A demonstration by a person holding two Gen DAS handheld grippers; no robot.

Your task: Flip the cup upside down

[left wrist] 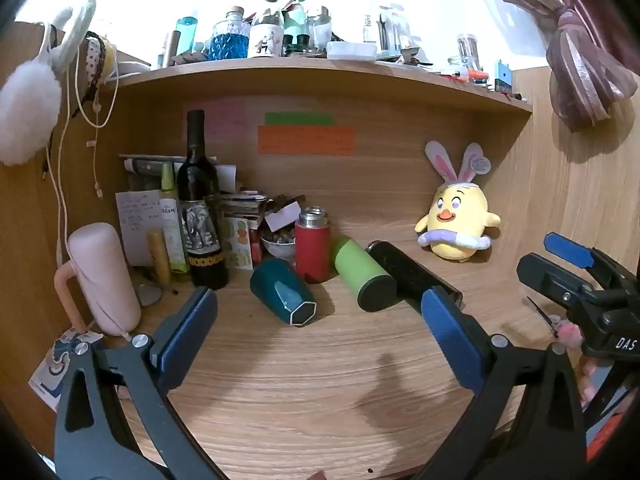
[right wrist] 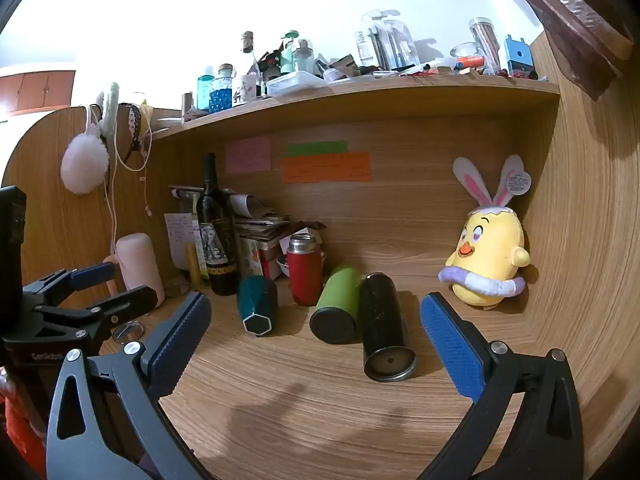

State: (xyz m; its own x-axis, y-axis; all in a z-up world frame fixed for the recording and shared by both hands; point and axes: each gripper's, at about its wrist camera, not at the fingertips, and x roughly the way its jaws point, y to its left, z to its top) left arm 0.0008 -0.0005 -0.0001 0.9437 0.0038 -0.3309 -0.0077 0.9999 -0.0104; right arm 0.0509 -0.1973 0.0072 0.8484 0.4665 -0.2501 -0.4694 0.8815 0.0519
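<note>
Three cups lie on their sides on the wooden desk, bases toward me: a teal faceted cup (left wrist: 282, 294) (right wrist: 257, 304), a green cup (left wrist: 363, 274) (right wrist: 337, 305) and a black cup (left wrist: 412, 274) (right wrist: 384, 326). A red flask (left wrist: 313, 245) (right wrist: 305, 270) stands upright behind them. My left gripper (left wrist: 320, 320) is open and empty, a short way in front of the teal and green cups. My right gripper (right wrist: 316, 328) is open and empty, in front of the green and black cups. Each gripper shows at the edge of the other's view.
A wine bottle (left wrist: 200, 208), papers and a pink jug (left wrist: 102, 276) crowd the back left. A yellow chick plush (left wrist: 458, 220) (right wrist: 486, 264) sits at the back right. A cluttered shelf (left wrist: 320, 72) overhangs the desk. Bare desk surface (left wrist: 312, 392) lies below the grippers.
</note>
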